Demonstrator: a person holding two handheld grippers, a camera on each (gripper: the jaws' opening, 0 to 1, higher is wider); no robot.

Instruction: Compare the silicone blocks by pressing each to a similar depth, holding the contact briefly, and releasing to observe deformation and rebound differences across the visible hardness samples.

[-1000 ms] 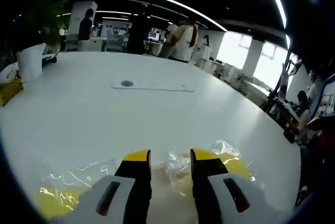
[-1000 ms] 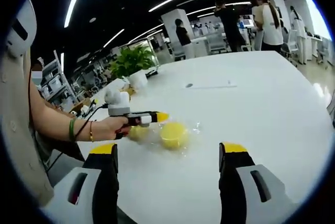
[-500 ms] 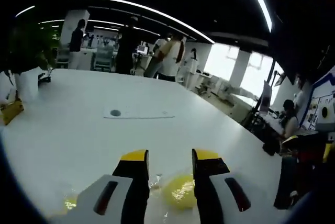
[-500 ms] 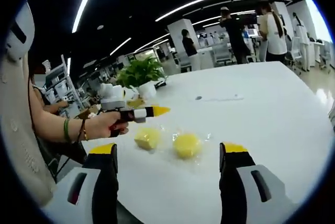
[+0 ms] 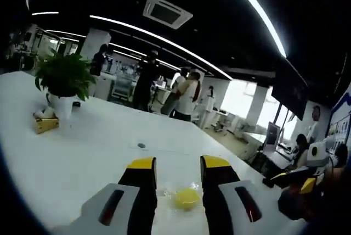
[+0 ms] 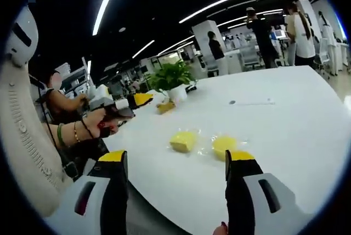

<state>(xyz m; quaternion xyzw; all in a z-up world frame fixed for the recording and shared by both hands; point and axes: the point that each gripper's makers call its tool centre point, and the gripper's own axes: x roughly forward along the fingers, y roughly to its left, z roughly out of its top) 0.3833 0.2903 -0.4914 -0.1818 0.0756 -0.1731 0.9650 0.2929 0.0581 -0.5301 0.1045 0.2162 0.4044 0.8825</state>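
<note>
Yellow silicone, two samples of it, lies on the white round-edged table (image 6: 307,136): a squarish pale-yellow block (image 6: 183,140) and a rounder yellow puck (image 6: 224,146), each in clear crinkled wrapping, side by side and just apart. In the right gripper view the puck sits just beyond the tip of that gripper's right-hand jaw, at about one o'clock from the right gripper (image 6: 175,158); the square block lies near twelve o'clock, between the jaws' lines. The jaws stand wide apart and grip nothing.

The left gripper (image 6: 135,100), held in a hand (image 6: 101,125) with bracelets at the wrist, is lifted clear of the table at about ten o'clock from the blocks, well apart from them. In its own view the left gripper (image 5: 178,163) has its jaws parted by a narrow gap, empty, with the puck (image 5: 187,197) low at six o'clock between them.

Judging by this, the right gripper is the nearer tool (the puck almost under it). Nothing stands between either tool and the samples; a potted green plant (image 6: 174,78) and a small brownish box (image 5: 44,124) sit farther back.
</note>
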